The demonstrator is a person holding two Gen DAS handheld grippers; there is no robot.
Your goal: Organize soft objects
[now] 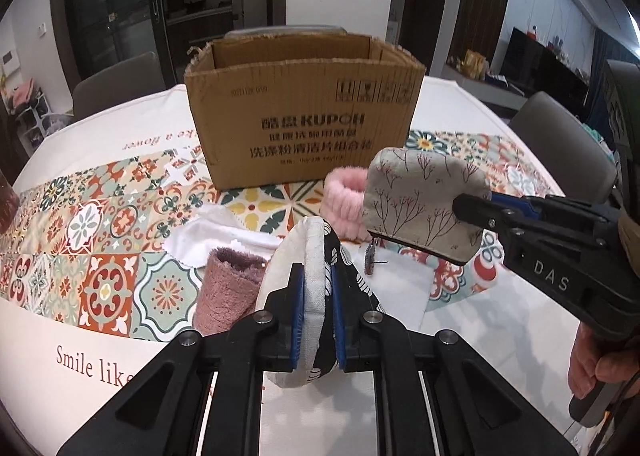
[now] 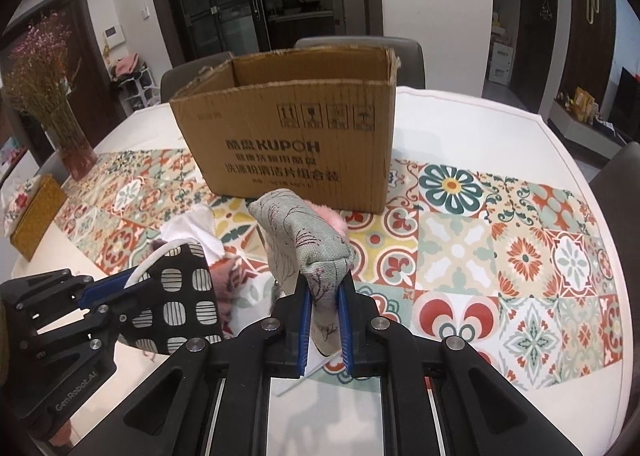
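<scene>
Both mid-carry: left tool point(image 1: 318, 308) clamped on black-and-white patterned fabric pad point(image 1: 316, 256), right tool point(image 2: 325, 316) clamped on grey branch-print zip pouch point(image 2: 308, 240); next, drop into open brown cardboard box point(image 2: 288, 135)

pouch point(image 2: 316, 252) in right hand-held gripper point(image 2: 325, 320)

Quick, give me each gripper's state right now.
Left gripper: closed on the black-and-white patterned pad, held off the table.
Right gripper: closed on the grey branch-print pouch, also lifted.
</scene>
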